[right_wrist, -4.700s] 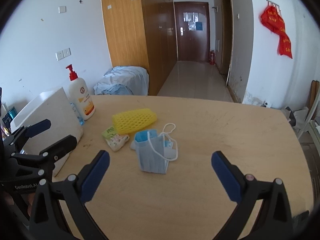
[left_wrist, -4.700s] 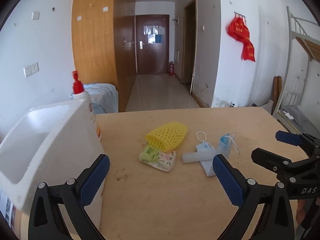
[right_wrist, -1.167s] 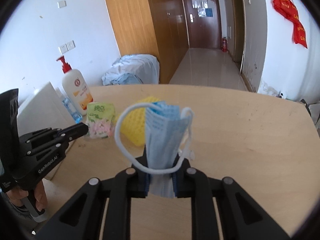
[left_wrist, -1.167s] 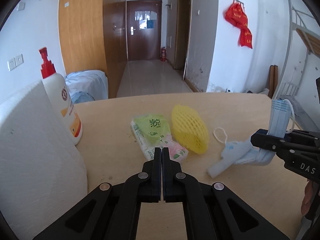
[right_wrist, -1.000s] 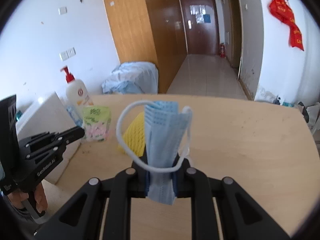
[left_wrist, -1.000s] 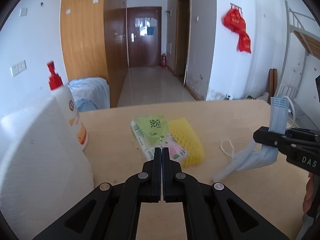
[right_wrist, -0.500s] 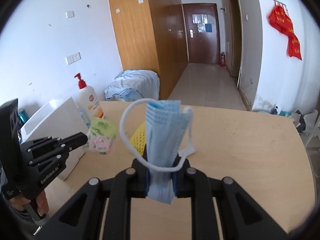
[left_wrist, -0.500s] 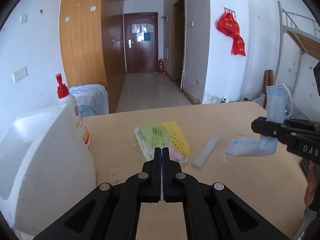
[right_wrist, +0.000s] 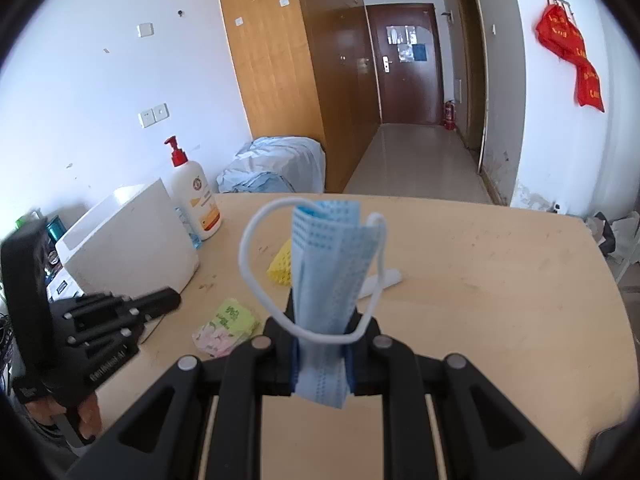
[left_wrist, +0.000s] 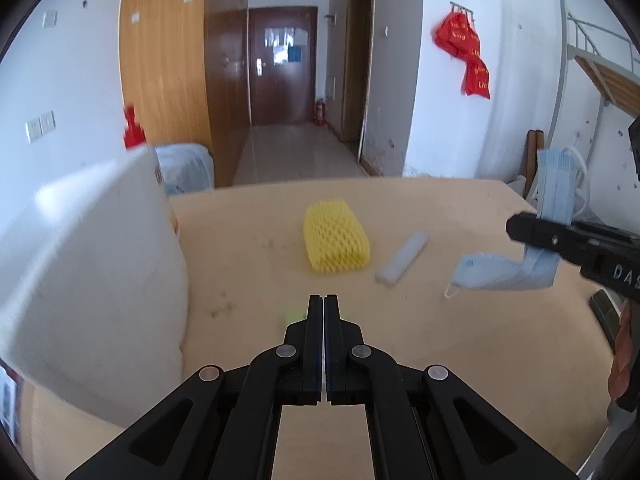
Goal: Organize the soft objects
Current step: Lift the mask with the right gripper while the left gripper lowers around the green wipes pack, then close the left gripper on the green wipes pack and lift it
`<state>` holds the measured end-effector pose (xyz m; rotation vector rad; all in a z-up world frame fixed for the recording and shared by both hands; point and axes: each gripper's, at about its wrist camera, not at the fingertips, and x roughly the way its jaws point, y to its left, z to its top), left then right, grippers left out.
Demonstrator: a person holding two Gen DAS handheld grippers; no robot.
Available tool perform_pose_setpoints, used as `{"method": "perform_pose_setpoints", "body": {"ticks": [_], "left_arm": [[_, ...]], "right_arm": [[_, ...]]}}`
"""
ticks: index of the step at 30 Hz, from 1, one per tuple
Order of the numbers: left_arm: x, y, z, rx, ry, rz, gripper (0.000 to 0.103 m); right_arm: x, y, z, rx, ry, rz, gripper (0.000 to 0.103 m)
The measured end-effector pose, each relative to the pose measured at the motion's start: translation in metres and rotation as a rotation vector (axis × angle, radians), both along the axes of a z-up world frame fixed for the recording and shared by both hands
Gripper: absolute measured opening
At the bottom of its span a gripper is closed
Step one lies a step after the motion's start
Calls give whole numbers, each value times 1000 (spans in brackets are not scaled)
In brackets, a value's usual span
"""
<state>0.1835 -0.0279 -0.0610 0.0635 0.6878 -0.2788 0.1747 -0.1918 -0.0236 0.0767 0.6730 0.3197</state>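
My right gripper (right_wrist: 322, 338) is shut on a folded blue face mask (right_wrist: 332, 264), which stands up from the jaws with its white ear loops hanging free. In the left wrist view the mask (left_wrist: 504, 276) hangs off the right gripper (left_wrist: 516, 229) above the table. My left gripper (left_wrist: 324, 300) is shut with nothing between its tips. A green and pink tissue pack (right_wrist: 226, 328) lies just beyond and below the left gripper (right_wrist: 174, 300), apart from it; the left wrist view shows only a green blur. A yellow foam net (left_wrist: 334, 240) lies mid-table.
A white foam box (left_wrist: 80, 260) stands at the table's left edge, with a red-pump lotion bottle (right_wrist: 194, 196) behind it. A small white strip (left_wrist: 402, 262) lies right of the net. A hand (right_wrist: 86, 416) holds the left gripper. The round wooden table (right_wrist: 500, 280) ends near the right.
The tissue pack, which rode at the left gripper's shut tips, has come away and dropped below them as that gripper drew back toward the box. The right gripper carried the mask clear of the table.
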Motion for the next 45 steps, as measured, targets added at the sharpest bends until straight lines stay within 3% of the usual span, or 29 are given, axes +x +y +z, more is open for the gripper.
{"method": "perform_pose_setpoints", "body": {"ticks": [12, 14, 15, 16, 17, 20, 23, 39, 41, 45], "left_arm": [[9, -11, -43, 26, 141, -30, 4], [10, -11, -46, 33, 153, -27, 8], [11, -10, -48, 31, 157, -24, 12], [12, -9, -49, 28, 164, -22, 24], [13, -9, -49, 27, 166, -18, 43], [11, -7, -46, 22, 136, -1, 74], [11, -9, -44, 23, 113, 0, 75], [35, -8, -68, 28, 224, 20, 75], [36, -7, -71, 29, 237, 29, 65], [38, -7, -74, 42, 246, 36, 58]], "right_arm": [[-2, 4, -6, -2, 23, 16, 21], [-2, 3, -7, -2, 27, 16, 21], [-1, 2, -7, -1, 29, 19, 21], [-1, 3, -7, -3, 30, 19, 21], [-1, 2, -8, -3, 30, 19, 21], [0, 1, -9, 1, 33, 21, 21], [1, 1, -10, 5, 37, 19, 21], [2, -2, -13, 9, 41, 17, 21], [2, -2, -13, 9, 42, 17, 21], [2, -2, -12, 11, 42, 19, 21]]}}
